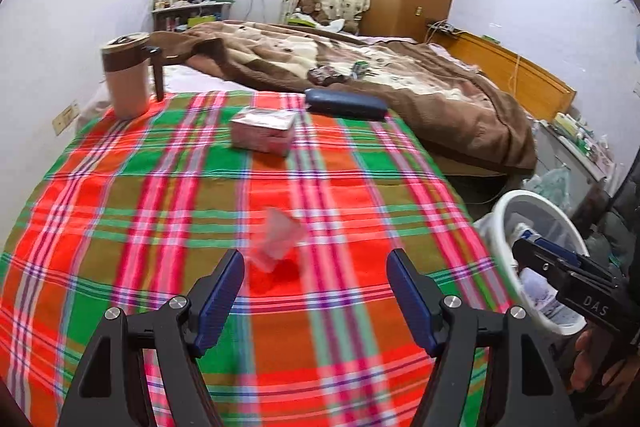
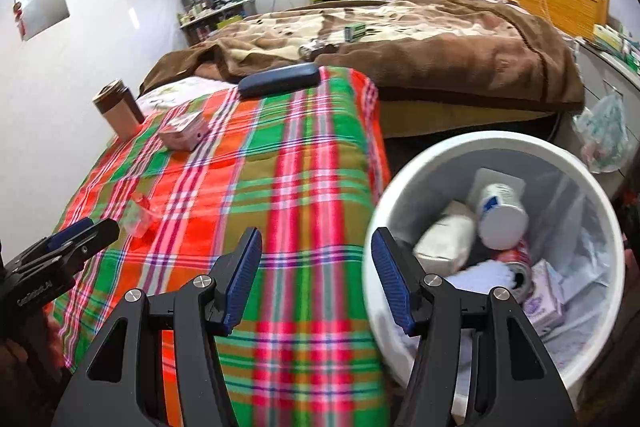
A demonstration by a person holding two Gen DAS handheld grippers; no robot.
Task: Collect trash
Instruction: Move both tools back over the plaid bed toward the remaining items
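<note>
A crumpled clear plastic wrapper (image 1: 278,239) lies on the plaid cloth (image 1: 160,195), just ahead of my open, empty left gripper (image 1: 316,271). It also shows in the right wrist view (image 2: 138,215), near the left gripper (image 2: 76,239). A white trash bin (image 2: 600,211) beside the table holds a white can (image 2: 502,215), a red can, cartons and paper. My right gripper (image 2: 316,259) is open and empty, over the table edge next to the bin's rim; it shows in the left wrist view (image 1: 536,247) by the bin (image 1: 504,211).
On the plaid cloth stand a pink tissue box (image 1: 264,131), a beige and brown mug (image 1: 126,75) and a dark blue case (image 1: 346,103). Behind is a bed with a brown blanket (image 1: 400,75) and small items on it. A plastic bag (image 2: 604,135) hangs at right.
</note>
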